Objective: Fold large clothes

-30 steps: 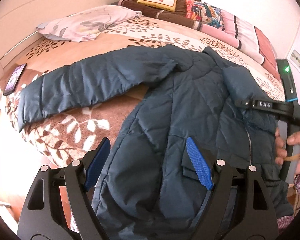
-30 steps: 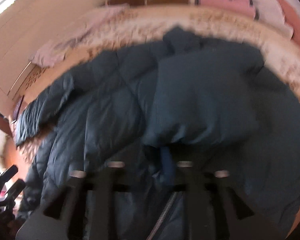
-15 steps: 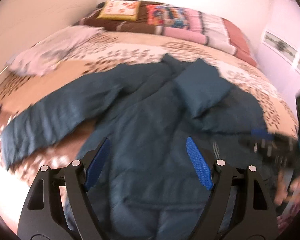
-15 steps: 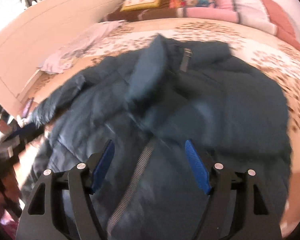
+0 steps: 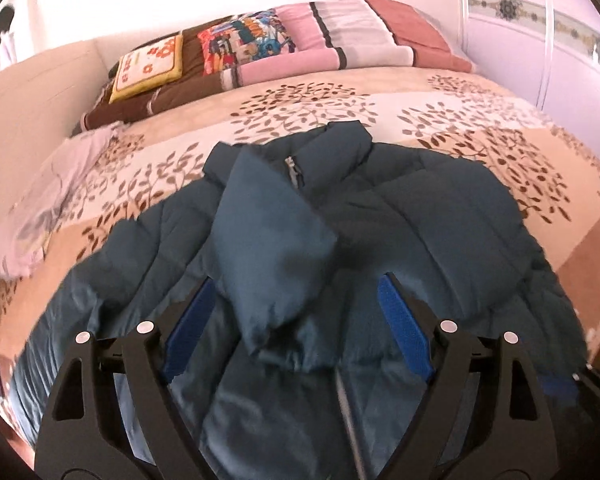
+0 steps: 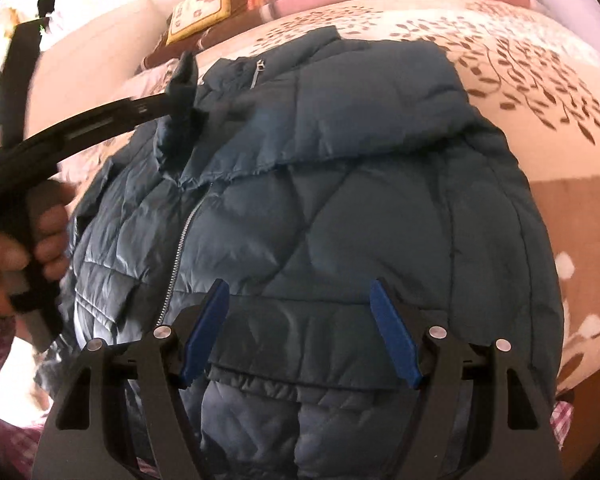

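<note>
A dark teal quilted jacket [image 5: 440, 216] lies front-up on the bed, zipper down the middle. Its right sleeve [image 5: 268, 248] is folded across the chest, cuff near my left gripper [image 5: 296, 320], which is open and hovers just above that cuff. In the right wrist view the jacket [image 6: 360, 216] fills the middle, sleeve [image 6: 340, 104] folded over the chest. My right gripper [image 6: 298, 328] is open above the hem, holding nothing. The left gripper [image 6: 180, 80] shows there from the side at upper left, over the collar area, held by a hand.
The bed [image 5: 480, 108] has a beige cover with brown leaf print. Folded quilts and cushions [image 5: 260, 48] line the far edge. A pale pillow [image 5: 48, 216] lies at the left. A white wall and wardrobe [image 5: 540, 40] stand at the right.
My right gripper let go of the sleeve, which now lies folded across the chest, and drew back to the hem. My left gripper swung right from the outstretched sleeve to the jacket's middle.
</note>
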